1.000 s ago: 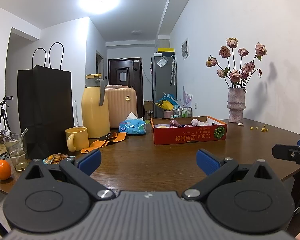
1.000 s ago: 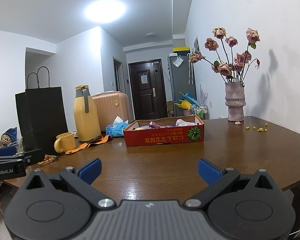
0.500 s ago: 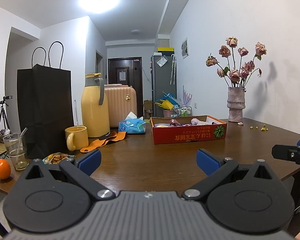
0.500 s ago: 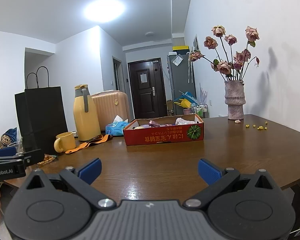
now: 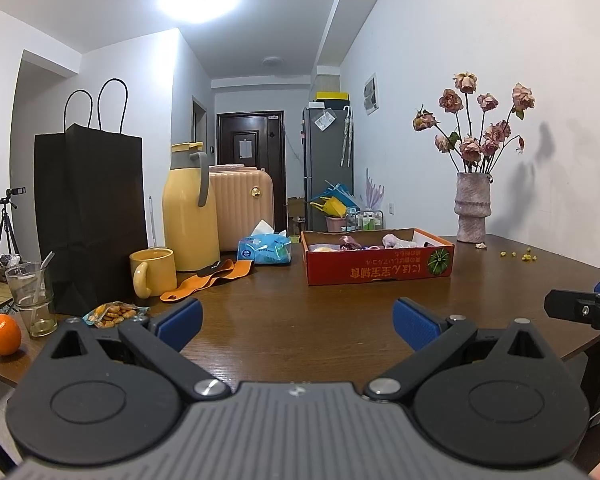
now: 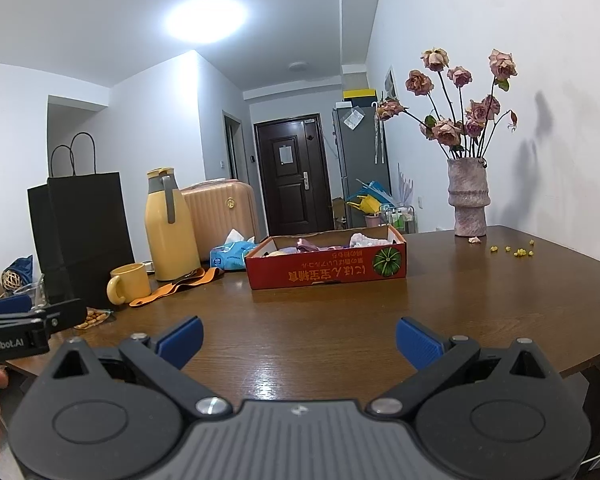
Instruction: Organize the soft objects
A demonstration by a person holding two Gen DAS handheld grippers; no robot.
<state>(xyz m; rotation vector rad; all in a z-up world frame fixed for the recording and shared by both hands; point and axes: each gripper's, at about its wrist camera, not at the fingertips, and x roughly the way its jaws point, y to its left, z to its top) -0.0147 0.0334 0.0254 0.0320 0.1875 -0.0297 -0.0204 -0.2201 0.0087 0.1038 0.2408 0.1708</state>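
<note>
A red cardboard box [image 5: 380, 270] stands on the far middle of the brown table [image 5: 300, 320]; pink, purple and white soft items [image 5: 380, 241] lie inside it. It also shows in the right wrist view [image 6: 328, 274], with the soft items [image 6: 332, 243] in it. An orange strap [image 5: 208, 280] lies by the yellow mug. My left gripper [image 5: 298, 322] is open and empty over the table's near edge. My right gripper [image 6: 299, 340] is open and empty, also near the front edge, well short of the box.
On the left stand a black paper bag [image 5: 90, 216], yellow thermos [image 5: 186, 208], yellow mug [image 5: 152, 272], blue tissue pack [image 5: 264, 250], snack packet [image 5: 112, 314], glass [image 5: 32, 300] and orange [image 5: 3, 335]. A vase of dried roses [image 5: 473, 208] stands at the far right.
Both grippers stay open. The right wrist view has shifted slightly; the box and the vase sit a little lower and closer in it. The left view is almost unchanged.
</note>
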